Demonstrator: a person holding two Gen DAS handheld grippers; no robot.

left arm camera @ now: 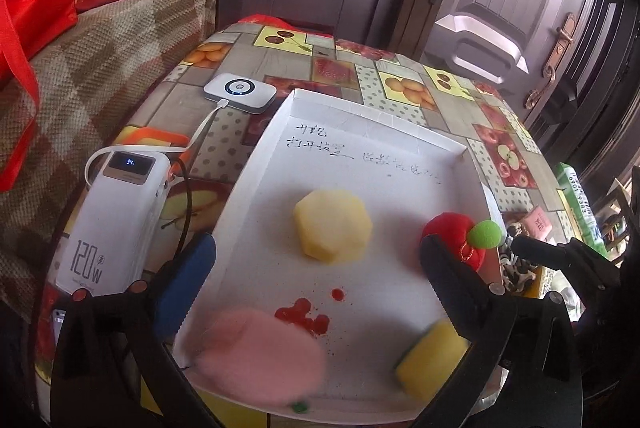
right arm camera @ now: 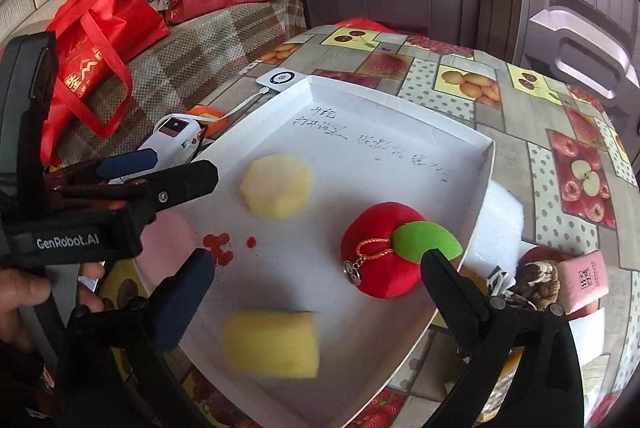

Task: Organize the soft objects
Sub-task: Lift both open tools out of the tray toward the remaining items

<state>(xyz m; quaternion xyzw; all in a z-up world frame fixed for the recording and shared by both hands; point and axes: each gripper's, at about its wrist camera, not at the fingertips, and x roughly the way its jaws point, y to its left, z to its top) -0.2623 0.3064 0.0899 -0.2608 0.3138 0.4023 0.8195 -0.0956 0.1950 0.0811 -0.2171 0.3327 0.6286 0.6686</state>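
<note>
Soft objects are seen lying loose in a shallow white tray that is set on a bench covered with a fruit-patterned cloth. A pale yellow hexagonal sponge rests near the tray's middle, a red plush apple with a green leaf and a small metal charm is found toward the tray's right wall, a blurred yellow block sponge lies at the near edge, and a blurred pink fluffy pad occupies the near left corner. Red stains are marked on the tray floor, and handwriting is seen further back. The left gripper is held wide open over the tray with nothing pressed between its pads. The right gripper is likewise spread wide, empty, above the block sponge. A white power bank is placed beside the tray
</note>
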